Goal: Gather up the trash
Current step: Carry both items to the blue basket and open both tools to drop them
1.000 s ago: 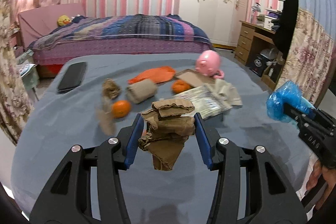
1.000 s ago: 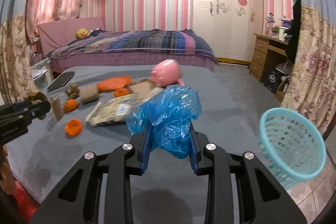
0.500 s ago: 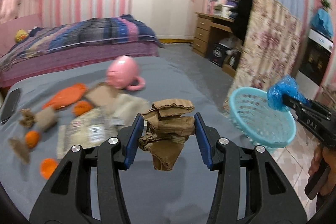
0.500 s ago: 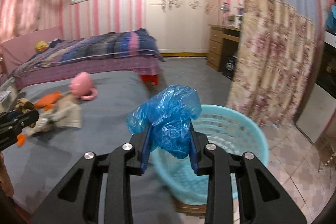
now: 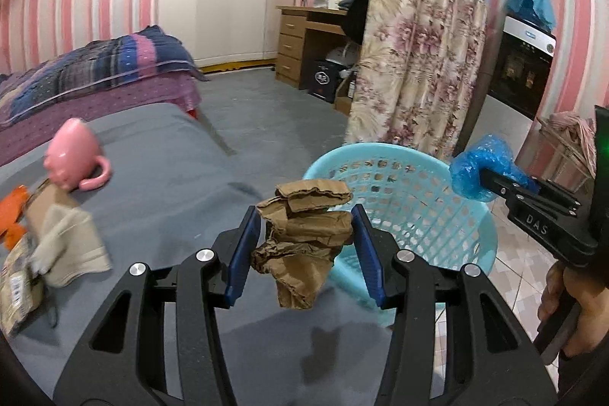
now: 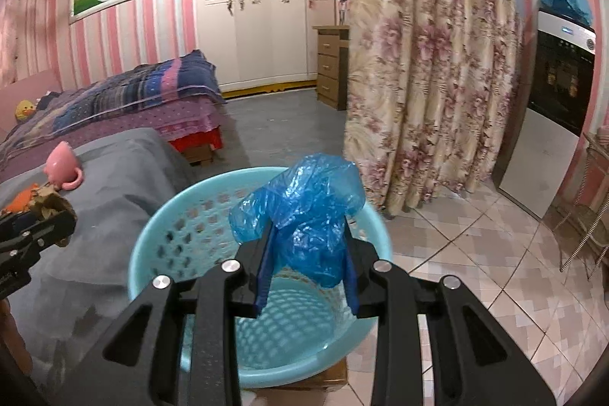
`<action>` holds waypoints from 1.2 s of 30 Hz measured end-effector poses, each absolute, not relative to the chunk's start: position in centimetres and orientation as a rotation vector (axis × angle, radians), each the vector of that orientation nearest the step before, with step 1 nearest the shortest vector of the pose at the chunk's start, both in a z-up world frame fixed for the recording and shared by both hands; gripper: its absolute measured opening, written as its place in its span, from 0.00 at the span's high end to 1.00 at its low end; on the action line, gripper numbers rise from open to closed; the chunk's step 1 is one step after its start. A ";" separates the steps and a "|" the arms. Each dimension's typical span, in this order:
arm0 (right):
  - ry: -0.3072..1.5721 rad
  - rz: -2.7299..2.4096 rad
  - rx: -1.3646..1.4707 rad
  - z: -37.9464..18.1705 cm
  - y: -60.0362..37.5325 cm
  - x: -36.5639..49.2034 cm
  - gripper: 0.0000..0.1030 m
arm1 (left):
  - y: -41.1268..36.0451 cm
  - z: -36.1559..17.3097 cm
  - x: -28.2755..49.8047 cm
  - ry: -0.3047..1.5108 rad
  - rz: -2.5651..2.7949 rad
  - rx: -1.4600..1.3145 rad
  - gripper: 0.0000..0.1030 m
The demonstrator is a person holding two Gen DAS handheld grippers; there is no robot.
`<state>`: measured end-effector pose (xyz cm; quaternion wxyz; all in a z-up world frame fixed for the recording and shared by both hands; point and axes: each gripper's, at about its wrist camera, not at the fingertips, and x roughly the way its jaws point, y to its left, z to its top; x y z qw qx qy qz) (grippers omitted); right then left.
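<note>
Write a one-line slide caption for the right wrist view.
Right tool holding a crumpled blue bag over the turquoise basket beside the grey bed.

light: dim indoor | blur: left edge | edges: fisheye-warped, dark corners

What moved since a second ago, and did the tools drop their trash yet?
Both tools swung away from the messy bed to the basket. The right tool now holds its blue bag over the basket; the left tool brings its brown paper near the rim. Nothing was dropped: both grips stayed the same.
</note>
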<state>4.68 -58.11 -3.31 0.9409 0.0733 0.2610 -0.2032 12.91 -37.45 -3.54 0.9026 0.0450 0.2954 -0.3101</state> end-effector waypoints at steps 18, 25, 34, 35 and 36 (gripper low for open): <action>0.541 -0.472 0.170 -4.6 -60.2 5.6 0.70 | -43.6 -3.1 16.4 0.597 -0.670 0.139 0.15; 0.556 -0.457 0.170 -5.1 -59.5 6.6 0.70 | -39.8 -2.4 17.2 0.586 -0.583 0.094 0.06; 0.570 -0.461 0.160 -5.8 -58.0 9.2 0.25 | -35.0 -1.7 16.9 0.565 -0.496 0.108 0.05; 0.569 -0.463 0.152 -5.8 -58.0 9.3 0.25 | -34.4 -1.6 16.8 0.562 -0.488 0.110 0.05; 0.578 -0.479 0.133 -5.7 -57.7 9.5 0.24 | -33.8 -1.5 16.6 0.559 -0.481 0.111 0.05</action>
